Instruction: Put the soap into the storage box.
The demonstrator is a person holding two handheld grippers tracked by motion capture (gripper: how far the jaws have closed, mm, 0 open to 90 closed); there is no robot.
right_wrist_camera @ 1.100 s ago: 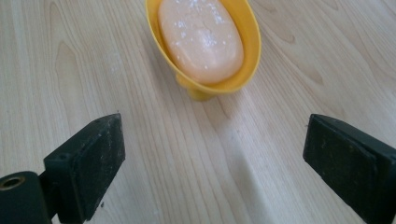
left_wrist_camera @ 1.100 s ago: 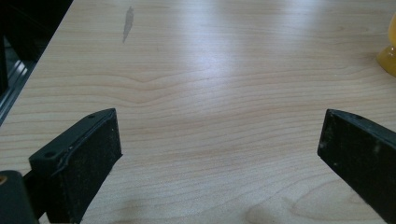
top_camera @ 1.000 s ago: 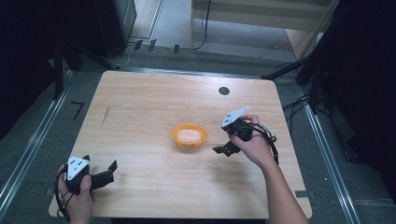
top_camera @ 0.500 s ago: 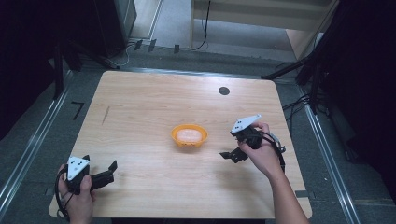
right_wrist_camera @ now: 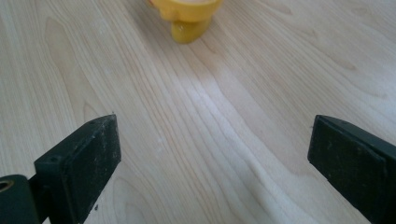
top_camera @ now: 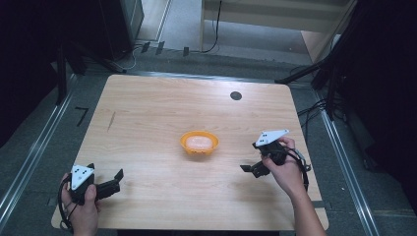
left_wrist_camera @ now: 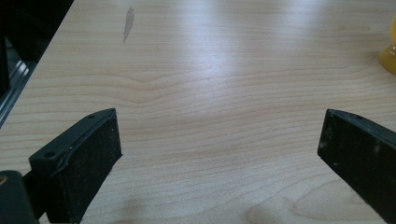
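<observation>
In the high view, an orange bowl point(top_camera: 199, 142) sat near the middle of the wooden table point(top_camera: 147, 113), with something pale pink lying inside it; what that was could not be told. The right gripper point(top_camera: 252, 169) was held low over the table in the lower right of the frame, well apart from the bowl, its tips pointing toward the left of the picture. Its jaws had just been opening and stood wide, with nothing between them but bare wood. In the right gripper view the bowl point(right_wrist_camera: 189, 16) showed at the top edge, a little left of centre, far beyond the two black jaws at the lower corners. The left gripper point(top_camera: 117, 178) was held at the lower left corner of the table in the high view, its tips pointing right, its jaws likewise spread wide and empty. In the left gripper view a sliver of the bowl point(left_wrist_camera: 388, 56) appeared at the right edge, and a small dark streak point(left_wrist_camera: 129, 23) marked the wood at the upper left. A round black spot point(top_camera: 236, 96) lay on the far part of the table, in the upper middle of the high view.
</observation>
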